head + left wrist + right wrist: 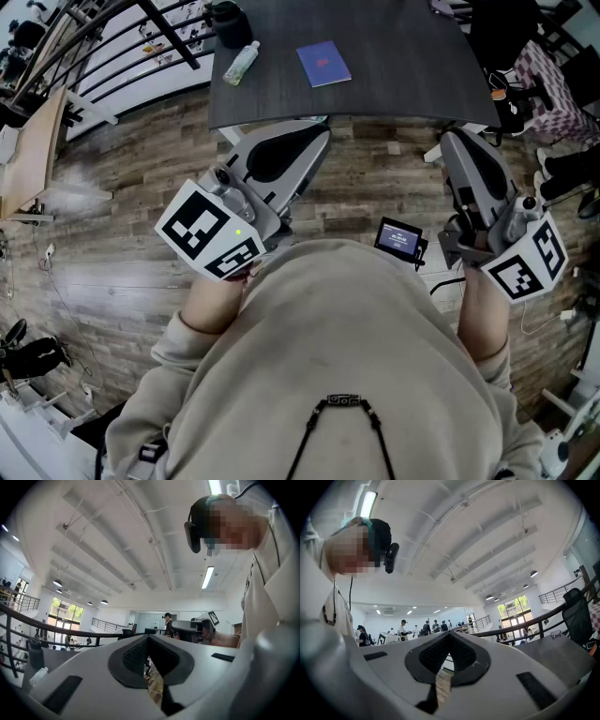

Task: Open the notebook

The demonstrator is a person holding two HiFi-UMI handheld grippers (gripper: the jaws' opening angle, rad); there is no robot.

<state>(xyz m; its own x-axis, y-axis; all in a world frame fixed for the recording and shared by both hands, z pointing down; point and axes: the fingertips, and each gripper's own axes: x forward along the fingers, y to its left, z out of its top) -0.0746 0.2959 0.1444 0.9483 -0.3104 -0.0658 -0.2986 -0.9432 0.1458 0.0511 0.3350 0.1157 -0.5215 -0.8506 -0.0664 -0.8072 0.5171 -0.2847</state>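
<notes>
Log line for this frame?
notebook: closed on table | left hand-held gripper: shut, empty | right hand-held gripper: shut, empty | both clear of notebook

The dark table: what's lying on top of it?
On the dark table are a closed blue notebook, a small clear bottle and, at the far edge, a dark object too dim to identify. The notebook's cover hides its pages.

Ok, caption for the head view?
Left gripper and right gripper shut, facing the table; notebook lies closed near a bottle.

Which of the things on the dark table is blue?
The flat notebook; the bottle to its left is see-through with a greenish tint.
</notes>
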